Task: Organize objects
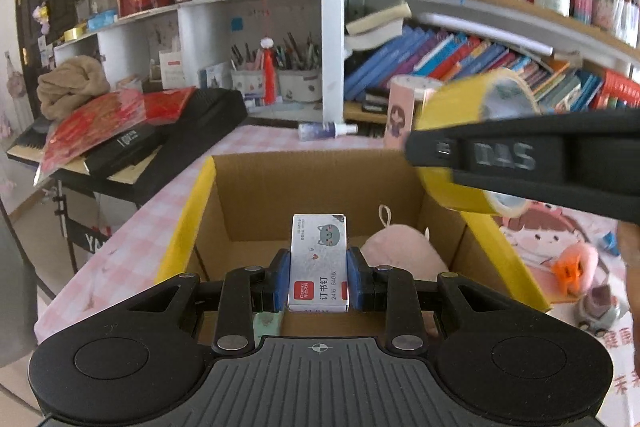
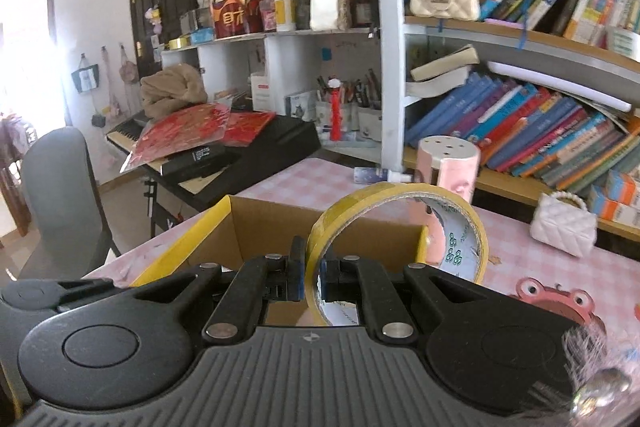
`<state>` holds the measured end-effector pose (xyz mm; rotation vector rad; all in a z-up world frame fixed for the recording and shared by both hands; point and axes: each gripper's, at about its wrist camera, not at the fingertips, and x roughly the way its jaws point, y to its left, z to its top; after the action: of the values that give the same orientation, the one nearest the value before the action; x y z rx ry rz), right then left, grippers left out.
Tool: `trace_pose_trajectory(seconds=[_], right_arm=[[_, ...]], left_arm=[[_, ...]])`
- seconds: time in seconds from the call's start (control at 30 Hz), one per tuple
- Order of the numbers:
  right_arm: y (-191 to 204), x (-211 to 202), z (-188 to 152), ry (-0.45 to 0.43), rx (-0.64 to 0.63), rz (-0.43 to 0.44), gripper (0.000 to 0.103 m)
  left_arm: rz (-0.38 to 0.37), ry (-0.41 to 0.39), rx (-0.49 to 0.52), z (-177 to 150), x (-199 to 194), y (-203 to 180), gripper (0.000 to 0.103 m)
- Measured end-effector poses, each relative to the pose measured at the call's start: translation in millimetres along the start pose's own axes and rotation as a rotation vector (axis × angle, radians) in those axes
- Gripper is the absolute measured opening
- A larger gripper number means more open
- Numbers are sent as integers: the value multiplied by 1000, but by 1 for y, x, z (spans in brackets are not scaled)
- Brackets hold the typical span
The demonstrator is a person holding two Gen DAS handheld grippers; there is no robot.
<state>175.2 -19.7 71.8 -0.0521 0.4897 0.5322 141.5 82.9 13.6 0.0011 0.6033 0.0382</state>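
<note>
My left gripper [image 1: 319, 277] is shut on a small white staples box [image 1: 319, 261] and holds it over the open cardboard box [image 1: 188, 227] with yellow-taped rims. A pink plush item [image 1: 400, 247] lies inside the box. My right gripper [image 2: 311, 277] is shut on the rim of a yellow tape roll [image 2: 400, 223], held above the box's right edge [image 2: 240, 223]. In the left wrist view the tape roll [image 1: 452, 107] and the right gripper's finger [image 1: 520, 157] hang over the box's far right corner.
The box stands on a pink checked table [image 1: 132, 231]. A pink cylinder holder [image 2: 450, 163], a spray bottle [image 1: 326, 130] and a white quilted purse [image 2: 564, 223] stand behind. An orange clip [image 1: 568, 273] and small toys lie at right. Bookshelves rise behind; a keyboard [image 1: 180, 131] is at left.
</note>
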Motion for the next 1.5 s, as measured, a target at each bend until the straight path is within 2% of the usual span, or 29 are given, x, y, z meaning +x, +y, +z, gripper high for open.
trace_pose_trajectory(seconds=[0.17, 0.4, 0.63, 0.97, 1.37, 1.43, 1.5], right_arm=[[2, 30, 2, 58, -17, 63, 7], [2, 71, 0, 187, -46, 159, 7], [9, 91, -4, 235, -127, 201, 7], [0, 110, -3, 260, -147, 178, 7], [-6, 121, -9, 322, -120, 166, 12], [-4, 122, -10, 338, -126, 159, 17], [-4, 121, -10, 344, -123, 159, 25]], left_arm=[[20, 36, 18, 2, 18, -4, 28], [40, 97, 28, -1, 38, -4, 28], [45, 149, 25, -6, 50, -3, 28], [45, 186, 9, -11, 58, -2, 29], [47, 143, 15, -11, 48, -3, 39], [49, 137, 15, -11, 45, -3, 41], [51, 130, 14, -11, 43, -2, 44]])
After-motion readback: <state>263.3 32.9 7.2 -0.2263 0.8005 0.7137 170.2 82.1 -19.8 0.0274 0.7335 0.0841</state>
